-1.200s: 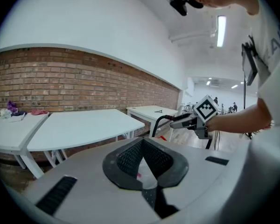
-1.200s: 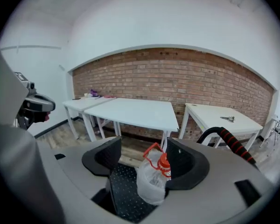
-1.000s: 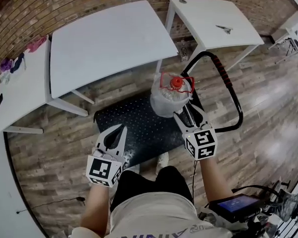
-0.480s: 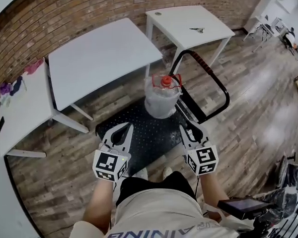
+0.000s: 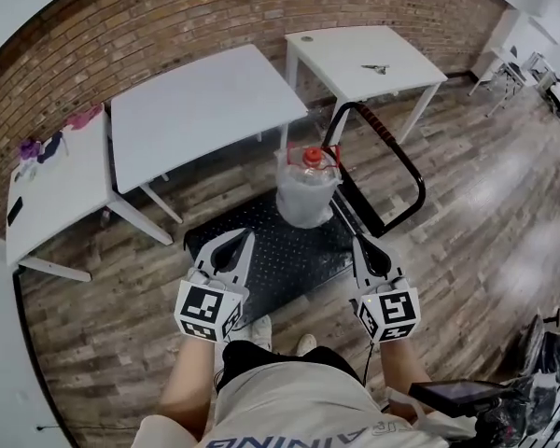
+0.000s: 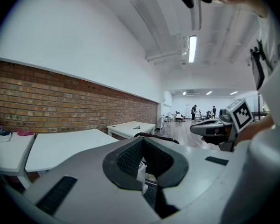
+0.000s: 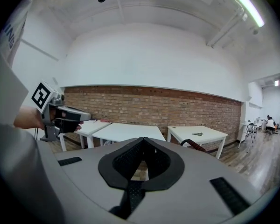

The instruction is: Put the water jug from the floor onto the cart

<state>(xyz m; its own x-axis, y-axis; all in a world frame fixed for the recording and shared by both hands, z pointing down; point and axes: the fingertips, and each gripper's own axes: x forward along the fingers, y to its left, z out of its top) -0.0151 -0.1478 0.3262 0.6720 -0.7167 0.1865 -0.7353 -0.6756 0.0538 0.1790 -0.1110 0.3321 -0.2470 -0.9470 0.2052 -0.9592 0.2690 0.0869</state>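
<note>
The clear water jug (image 5: 305, 190) with a red cap (image 5: 312, 155) stands upright on the far end of the black cart deck (image 5: 261, 255), beside the cart's black push handle (image 5: 393, 153). My left gripper (image 5: 244, 239) hangs over the deck's near left part, jaws together and empty. Over the near right edge, my right gripper (image 5: 359, 244) is shut with nothing in it. Both are well short of the jug. In the left gripper view, the closed jaws (image 6: 143, 142) frame a pale sliver of the jug. The right gripper view shows its jaws (image 7: 143, 139) closed, with tables beyond.
Three white tables (image 5: 201, 101) (image 5: 364, 59) (image 5: 56, 189) stand along the brick wall (image 5: 168, 17) behind the cart. A tablet device (image 5: 457, 395) sits at the person's right side. Wooden floor (image 5: 485, 203) lies around the cart. People stand far down the room (image 6: 194, 111).
Both grippers have drawn back from the jug toward the person and risen. The right jaws, open near the jug a second ago, have shut empty. The jug stays on the cart.
</note>
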